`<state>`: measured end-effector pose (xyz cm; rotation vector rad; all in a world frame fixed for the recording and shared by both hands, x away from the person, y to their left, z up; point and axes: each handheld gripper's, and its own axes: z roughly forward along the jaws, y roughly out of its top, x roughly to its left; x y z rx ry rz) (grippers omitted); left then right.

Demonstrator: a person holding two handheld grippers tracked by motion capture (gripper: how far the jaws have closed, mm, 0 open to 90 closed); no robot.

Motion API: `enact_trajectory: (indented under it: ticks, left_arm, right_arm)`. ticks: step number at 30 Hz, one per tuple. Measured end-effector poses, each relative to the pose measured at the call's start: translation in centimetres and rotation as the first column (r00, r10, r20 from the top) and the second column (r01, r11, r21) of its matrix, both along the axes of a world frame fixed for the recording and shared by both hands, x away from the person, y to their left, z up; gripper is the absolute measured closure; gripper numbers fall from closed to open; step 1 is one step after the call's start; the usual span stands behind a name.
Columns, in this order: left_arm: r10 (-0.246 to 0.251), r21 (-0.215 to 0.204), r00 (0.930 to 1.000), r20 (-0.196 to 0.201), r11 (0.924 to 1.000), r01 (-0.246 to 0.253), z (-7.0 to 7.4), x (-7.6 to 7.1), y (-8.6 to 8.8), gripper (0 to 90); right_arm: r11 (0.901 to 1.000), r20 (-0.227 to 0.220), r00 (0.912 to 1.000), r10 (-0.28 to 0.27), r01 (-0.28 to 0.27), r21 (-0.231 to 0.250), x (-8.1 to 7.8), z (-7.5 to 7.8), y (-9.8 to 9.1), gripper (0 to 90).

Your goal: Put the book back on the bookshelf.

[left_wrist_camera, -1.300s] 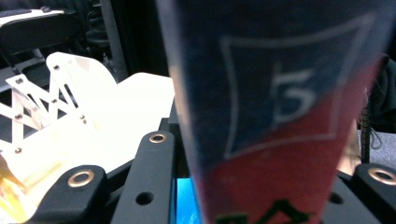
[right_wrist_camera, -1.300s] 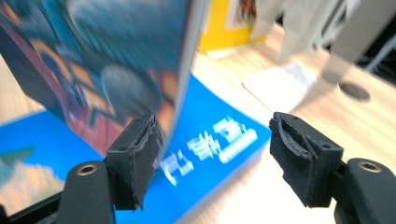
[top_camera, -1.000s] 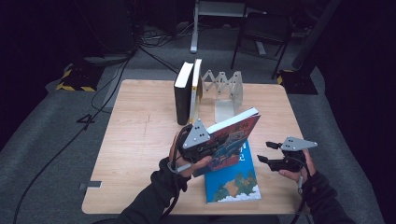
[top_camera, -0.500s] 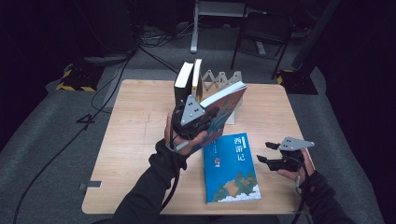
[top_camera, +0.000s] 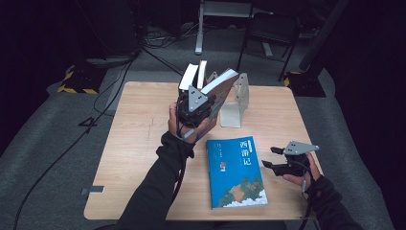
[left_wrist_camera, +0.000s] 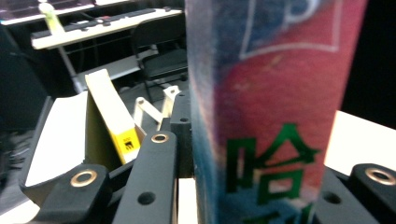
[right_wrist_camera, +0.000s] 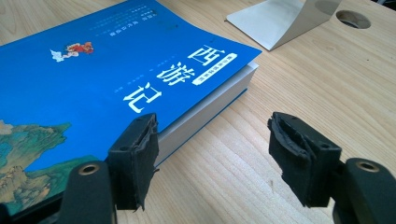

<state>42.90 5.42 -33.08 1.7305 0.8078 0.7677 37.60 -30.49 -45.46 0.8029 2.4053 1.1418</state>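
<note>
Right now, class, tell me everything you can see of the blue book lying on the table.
The blue book lies flat, closed, front cover up, on the wooden table. Its glossy cover bears white characters, a small figure and painted hills; the white page block shows thick. The right gripper sits open beside its edge, one pad near it.

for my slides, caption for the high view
Left claw lifts a book toward the rack; right claw waits open beside the blue book.

I see table (top_camera: 143,143): pale matt wood | blue book (right_wrist_camera: 93,79): smooth glossy cover, paper pages | bookend (right_wrist_camera: 280,21): matt metal | right gripper (right_wrist_camera: 212,156) pads (right_wrist_camera: 140,158): rough black foam
</note>
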Motion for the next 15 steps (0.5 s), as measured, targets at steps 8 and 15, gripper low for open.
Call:
enact_trajectory:
  ticks: [8, 15]
  left_arm:
    - [0.084, 0.011, 0.9963, 0.018, 0.9964, -0.084, -2.0, 2.3, -1.2, 73.5]
    - [0.098, -0.035, 0.9951, -0.016, 0.9946, -0.098, -4.5, 2.8, -1.4, 73.3]
  right_arm:
    - [1.0000, -0.001, 1.0000, 0.009, -0.009, -0.003, 0.1, -0.1, -0.1, 33.4]
    - [0.9987, 0.004, 0.9987, 0.051, -0.051, 0.004, -0.1, -0.1, 0.0, 33.3]
